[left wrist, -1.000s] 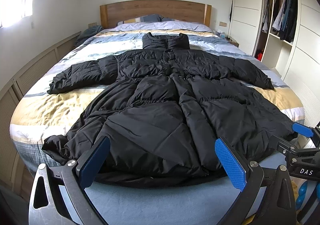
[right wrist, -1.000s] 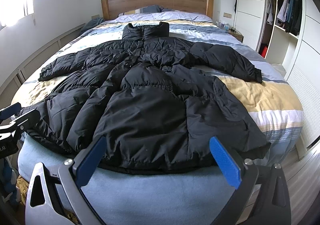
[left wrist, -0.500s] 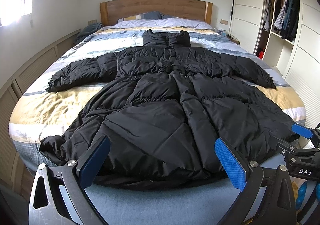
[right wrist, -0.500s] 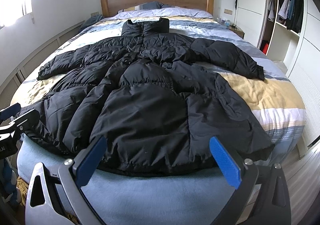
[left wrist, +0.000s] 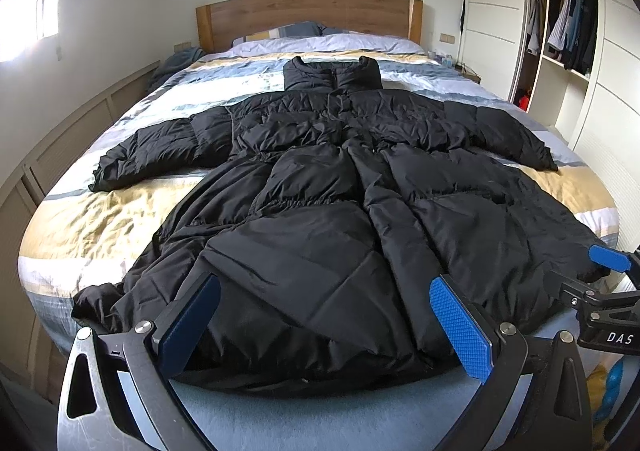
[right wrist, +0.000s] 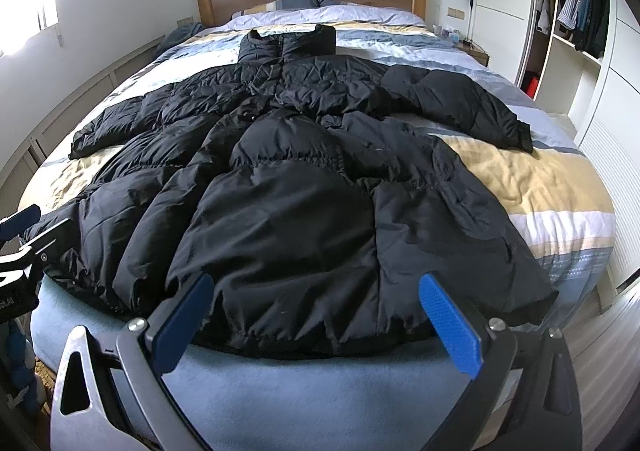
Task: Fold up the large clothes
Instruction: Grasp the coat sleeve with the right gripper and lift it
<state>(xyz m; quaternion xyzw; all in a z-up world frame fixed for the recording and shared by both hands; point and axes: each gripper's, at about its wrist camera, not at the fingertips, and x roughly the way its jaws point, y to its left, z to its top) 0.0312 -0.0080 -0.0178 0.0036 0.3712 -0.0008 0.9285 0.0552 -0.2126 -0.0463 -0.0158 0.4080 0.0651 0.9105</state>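
Observation:
A long black puffer coat (left wrist: 332, 203) lies spread flat on the bed, collar toward the headboard, both sleeves out to the sides, hem at the foot. It also fills the right wrist view (right wrist: 288, 187). My left gripper (left wrist: 324, 321) is open and empty, just above the hem left of the middle. My right gripper (right wrist: 316, 317) is open and empty, just above the hem on the right side. The right gripper's fingertip (left wrist: 610, 257) shows at the left wrist view's right edge. The left gripper's fingertip (right wrist: 20, 219) shows at the right wrist view's left edge.
The bed (left wrist: 100, 223) has a striped yellow, blue and white cover and a wooden headboard (left wrist: 308, 17). A low panelled wall runs along its left side. An open wardrobe (left wrist: 568, 31) with hanging clothes stands to the right. A nightstand (right wrist: 472, 51) sits beside the headboard.
Both grippers have moved a little forward and lower toward the coat's hem. The coat has not moved. Both grippers stay open.

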